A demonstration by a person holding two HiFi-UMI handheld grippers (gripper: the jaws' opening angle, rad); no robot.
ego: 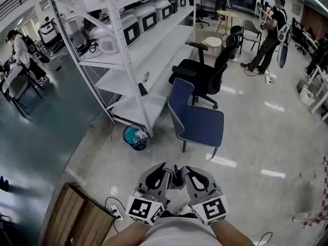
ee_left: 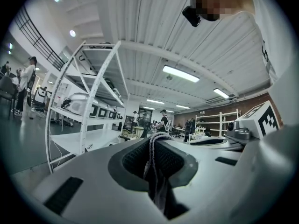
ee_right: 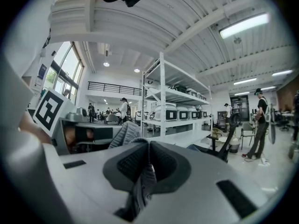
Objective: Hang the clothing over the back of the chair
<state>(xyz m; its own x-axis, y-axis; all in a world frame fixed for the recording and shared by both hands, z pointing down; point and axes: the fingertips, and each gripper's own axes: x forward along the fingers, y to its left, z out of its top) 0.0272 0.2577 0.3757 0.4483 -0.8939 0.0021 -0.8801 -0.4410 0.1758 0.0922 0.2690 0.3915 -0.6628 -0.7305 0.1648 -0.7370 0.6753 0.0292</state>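
Closest in the head view are the person's forearms at the bottom edge. Just ahead of them the left gripper [ego: 165,172] and right gripper [ego: 188,174] are held side by side, each bearing a cube with square markers. Well beyond them on the glossy pale floor [ego: 256,152] stands a dark blue padded chair [ego: 197,119], its back on the side nearer a tall white shelving rack [ego: 138,60]. A black office chair [ego: 207,70] stands behind it, and a teal bin [ego: 135,136] sits at the rack's foot.

In the left gripper view, the left gripper's [ee_left: 156,146] jaws are pressed together on a fold of grey knit clothing [ee_left: 158,185], which hangs between the dark pads.

In the right gripper view, the right gripper's [ee_right: 147,148] jaws pinch the same clothing [ee_right: 142,183], whose ribbed cloth bulges up just left of them.
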